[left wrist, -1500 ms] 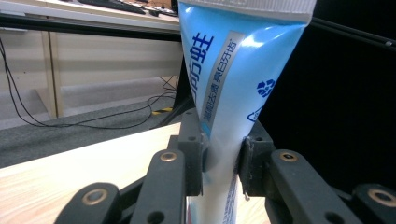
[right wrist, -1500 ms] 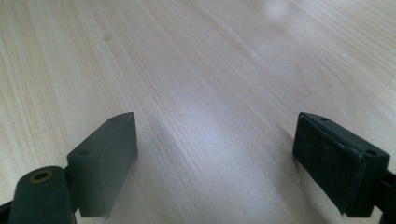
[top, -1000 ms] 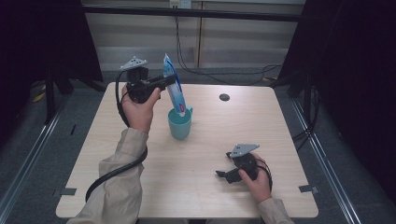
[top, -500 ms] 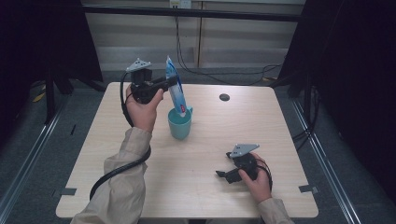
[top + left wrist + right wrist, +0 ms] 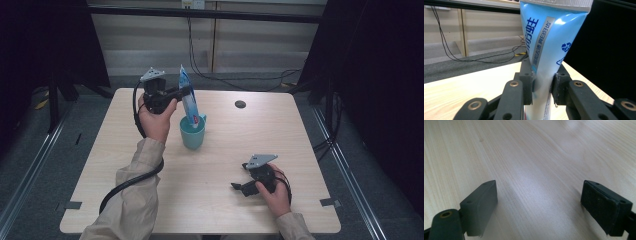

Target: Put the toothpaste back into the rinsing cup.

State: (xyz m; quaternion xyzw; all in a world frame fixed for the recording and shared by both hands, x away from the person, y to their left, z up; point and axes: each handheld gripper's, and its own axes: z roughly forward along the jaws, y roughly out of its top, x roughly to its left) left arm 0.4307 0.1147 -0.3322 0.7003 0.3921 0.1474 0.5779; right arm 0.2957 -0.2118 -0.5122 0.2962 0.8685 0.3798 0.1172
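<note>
Toothpaste tube (image 5: 187, 97): blue, long axis near upright, crimped end up, lower end inside teal mug (image 5: 192, 134) directly beneath. Left gripper (image 5: 186, 92) clamps it mid-body; right gripper (image 5: 235, 186) rests wide apart on table (image 5: 300, 130), well away. Cap end hidden in mug.

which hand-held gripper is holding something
The left hand-held gripper: its jaws clamp the blue toothpaste tube above the teal cup. The right hand-held gripper is open on the table.

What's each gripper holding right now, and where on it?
The left gripper is shut on the toothpaste tube across its body, lower end in the teal cup. The right gripper is open, holding nothing.
</note>
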